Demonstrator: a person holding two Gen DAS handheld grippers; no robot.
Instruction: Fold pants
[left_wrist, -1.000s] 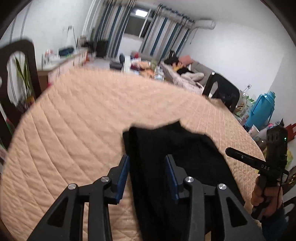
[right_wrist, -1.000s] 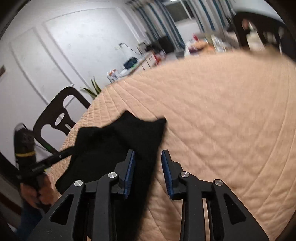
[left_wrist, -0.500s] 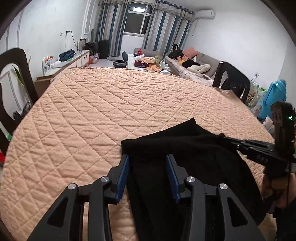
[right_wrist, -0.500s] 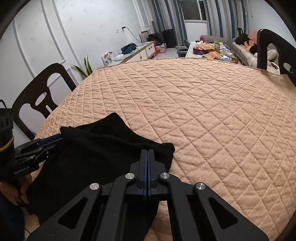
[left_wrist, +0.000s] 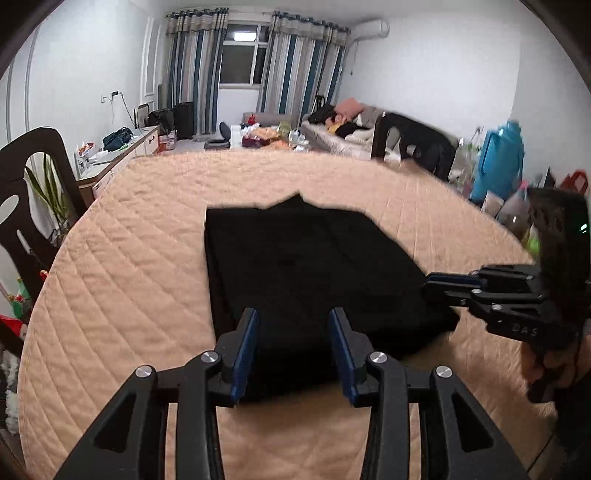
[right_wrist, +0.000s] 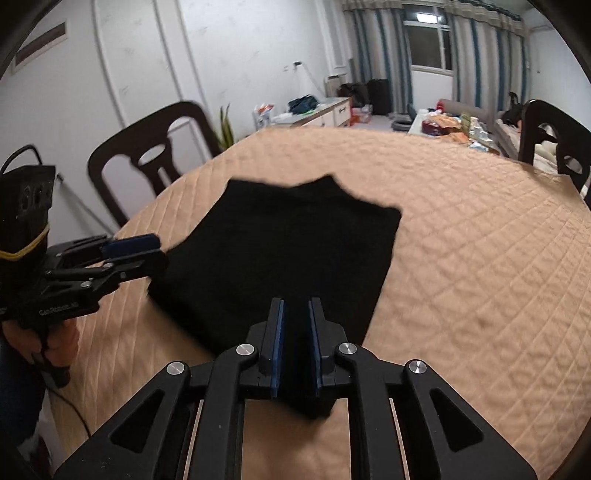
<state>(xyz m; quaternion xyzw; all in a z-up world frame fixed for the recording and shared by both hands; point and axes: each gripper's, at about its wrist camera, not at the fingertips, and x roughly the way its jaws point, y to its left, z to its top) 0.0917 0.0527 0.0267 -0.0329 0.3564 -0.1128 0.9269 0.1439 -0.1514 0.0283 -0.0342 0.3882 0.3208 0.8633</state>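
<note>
Black pants lie folded into a flat, matte, soft rectangle on the peach quilted table cover. The left gripper hangs over the near edge, jaws parted on nothing. The right gripper, jaws narrow and opening, seems to be letting go of the near corner.

One pants, two tongs (two chairs).

Dark chair beside tabletop covered in quilted peach cloth; striped curtains flanking window; sofa and blue container at far wall
</note>
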